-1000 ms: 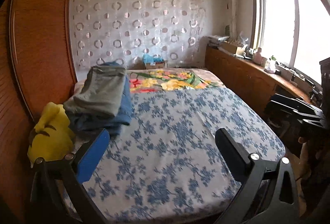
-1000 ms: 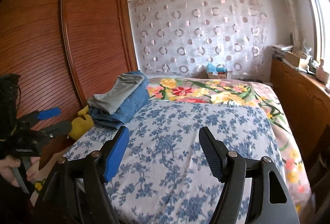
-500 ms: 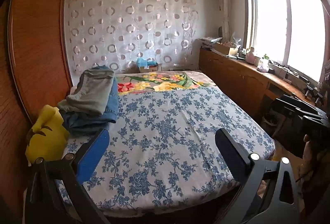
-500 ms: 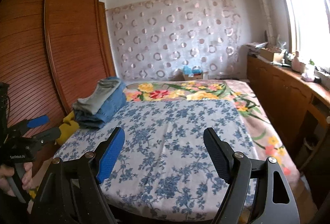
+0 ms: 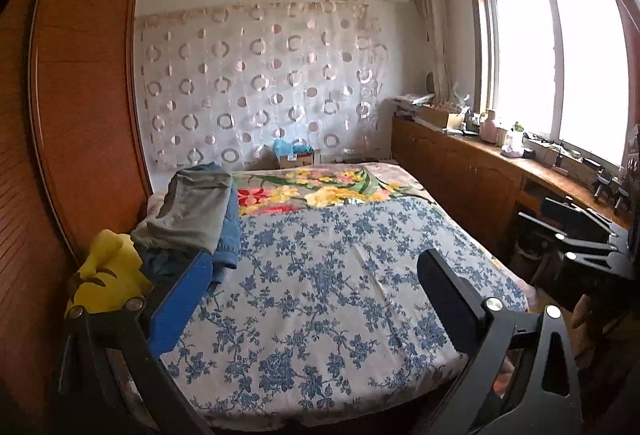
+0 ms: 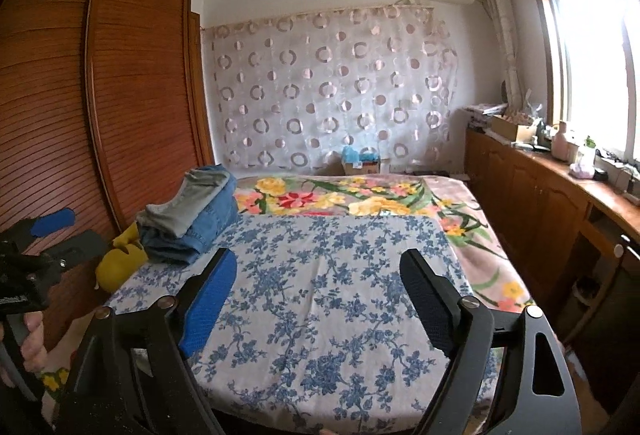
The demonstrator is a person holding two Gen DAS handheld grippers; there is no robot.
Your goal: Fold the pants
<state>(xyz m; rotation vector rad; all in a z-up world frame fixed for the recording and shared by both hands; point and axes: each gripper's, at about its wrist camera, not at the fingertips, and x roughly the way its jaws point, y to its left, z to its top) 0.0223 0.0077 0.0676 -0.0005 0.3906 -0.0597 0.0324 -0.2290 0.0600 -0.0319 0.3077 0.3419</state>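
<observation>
- Pants (image 5: pixel 192 209) are lying folded in a stack at the far left side of the bed (image 5: pixel 340 275), a grey-green pair resting on top of blue denim jeans (image 5: pixel 230 231), close to the wooden wardrobe (image 5: pixel 80 95).
- Sitting just in front of that stack, at the bed's left edge, is a yellow plush toy (image 5: pixel 106 275), touching the jeans as far as the left wrist view is showing.
- Hovering near the foot of the bed is the left gripper (image 5: pixel 312 275), its jaws standing spread wide and gripping nothing; one finger is carrying a blue pad (image 5: pixel 180 299) and the other a black one.
- Covering the near part of the bed is a blue floral sheet (image 6: pixel 320 295), while a blanket with red and yellow flowers (image 6: pixel 340 199) is showing beyond it.
- Hanging over the sheet near the foot of the bed is the right gripper (image 6: pixel 316 299), its jaws likewise spread apart and pinching nothing, well apart from the pants.
- Sitting past the far end of the bed, under the ring-patterned curtain (image 6: pixel 332 95), is a cardboard box (image 6: pixel 360 165).
- Running along the right wall under the window (image 5: pixel 560 75) is a wooden worktop (image 5: pixel 500 159) carrying small bottles and clutter too small to identify.
</observation>
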